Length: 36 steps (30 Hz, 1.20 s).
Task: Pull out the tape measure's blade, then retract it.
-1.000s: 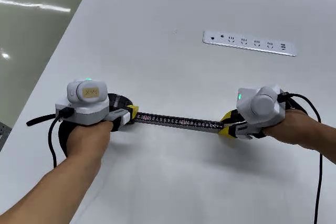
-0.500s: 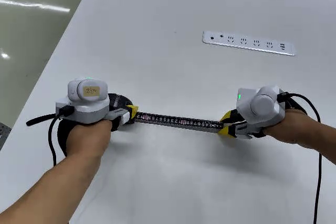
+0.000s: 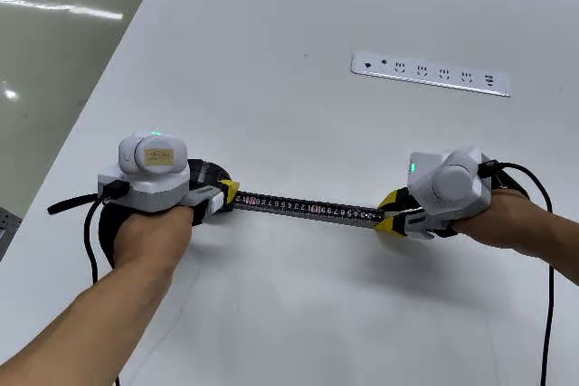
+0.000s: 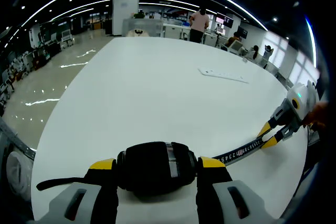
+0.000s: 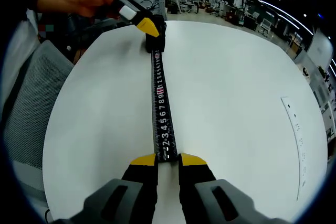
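The black tape measure case sits clamped between the yellow-tipped jaws of my left gripper, low on the white table. Its dark blade with white numbers stretches to the right, just above the tabletop. My right gripper is shut on the blade's end. In the right gripper view the blade runs straight away from the jaws to the case held by the other gripper. In the left gripper view the blade leads off right to the right gripper.
A white power strip lies on the table beyond the blade. The table's left edge borders a shiny floor. Cables trail from both grippers. People and desks stand far off in the left gripper view.
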### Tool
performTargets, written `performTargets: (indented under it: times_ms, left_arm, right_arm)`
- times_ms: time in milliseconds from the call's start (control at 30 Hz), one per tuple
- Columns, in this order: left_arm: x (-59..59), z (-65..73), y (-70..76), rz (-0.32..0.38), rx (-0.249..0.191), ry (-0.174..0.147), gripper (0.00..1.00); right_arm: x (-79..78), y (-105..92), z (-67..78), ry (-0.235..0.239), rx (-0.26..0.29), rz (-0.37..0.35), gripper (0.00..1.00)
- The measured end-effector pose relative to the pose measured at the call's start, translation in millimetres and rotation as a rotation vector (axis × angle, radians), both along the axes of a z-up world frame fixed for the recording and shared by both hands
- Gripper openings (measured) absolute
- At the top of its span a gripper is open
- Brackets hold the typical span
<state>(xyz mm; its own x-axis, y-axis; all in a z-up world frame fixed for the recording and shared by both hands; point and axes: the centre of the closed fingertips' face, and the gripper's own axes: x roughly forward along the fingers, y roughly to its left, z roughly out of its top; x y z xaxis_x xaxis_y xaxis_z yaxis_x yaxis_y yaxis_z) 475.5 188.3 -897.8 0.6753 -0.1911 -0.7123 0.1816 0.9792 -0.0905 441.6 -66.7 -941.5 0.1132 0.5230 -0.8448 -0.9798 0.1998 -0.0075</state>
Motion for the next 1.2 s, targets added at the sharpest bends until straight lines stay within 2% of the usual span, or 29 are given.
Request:
performTargets:
  times_ms: [667,1200]
  left_arm:
    - [-1.2,-0.2,0.1,-0.001,-0.002,0.000,0.57]
    - [-1.5,-0.4,0.2,-0.004,-0.003,-0.001,0.57]
  right_arm:
    - [1.8,23.1,0.9,0.014,0.030,-0.004,0.14]
    - [1.4,34.1,-0.4,0.011,0.030,0.001,0.14]
